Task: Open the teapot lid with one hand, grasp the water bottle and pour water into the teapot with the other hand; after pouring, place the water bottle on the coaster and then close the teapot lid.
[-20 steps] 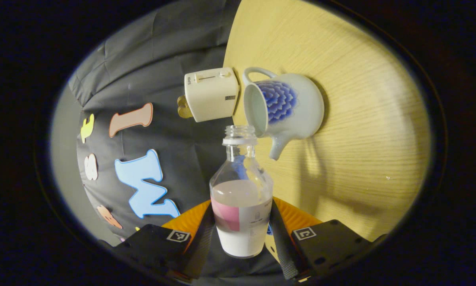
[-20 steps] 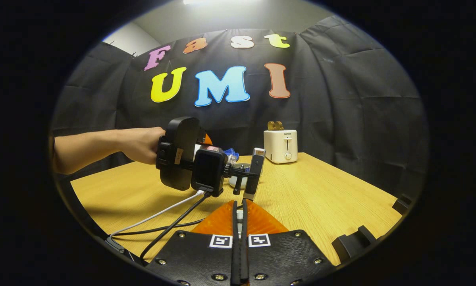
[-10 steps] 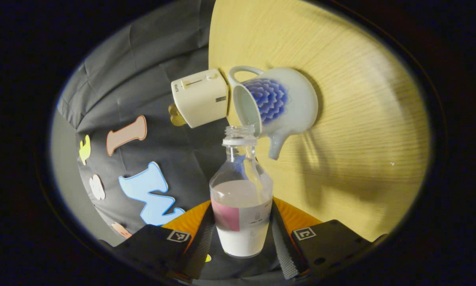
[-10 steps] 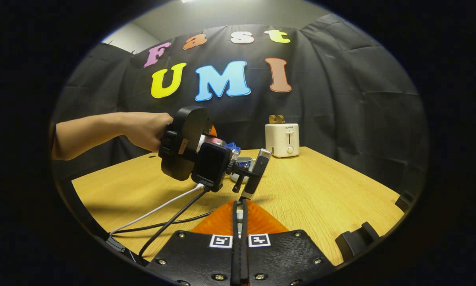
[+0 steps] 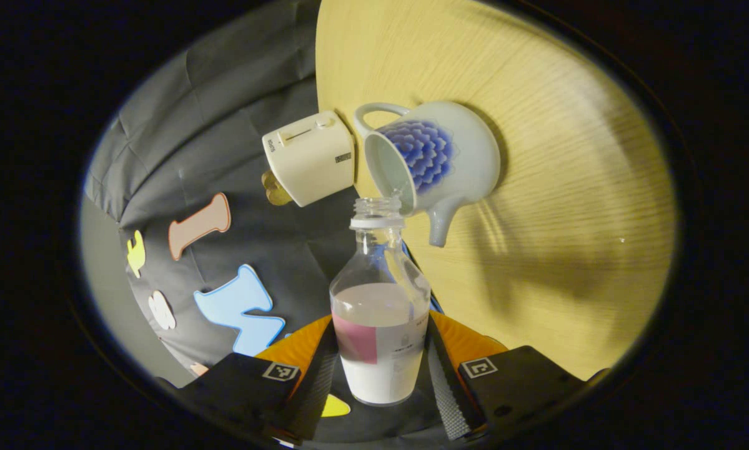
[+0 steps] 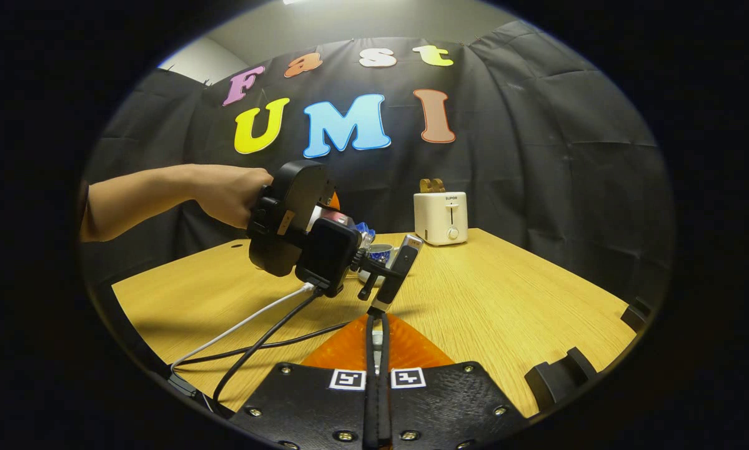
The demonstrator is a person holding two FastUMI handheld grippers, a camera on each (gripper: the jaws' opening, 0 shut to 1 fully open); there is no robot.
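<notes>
A pale wooden table (image 6: pixel 505 300) carries a white toaster (image 6: pixel 440 217) at its far edge, a lidless teapot (image 5: pixel 440 159) (blue flower pattern) near it, and cables (image 6: pixel 249 340) trailing across the near side.

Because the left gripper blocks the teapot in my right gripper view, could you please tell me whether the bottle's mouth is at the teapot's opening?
Observer: Yes. In the left gripper view, the open mouth of the water bottle sits right at the rim of the teapot.
Operator: Thank you. Is the lid off the teapot?
Observer: It is. The opening is bare and I can see into the pot.
Operator: And how much water does the bottle hold?
Observer: About half, on the base side.
</notes>
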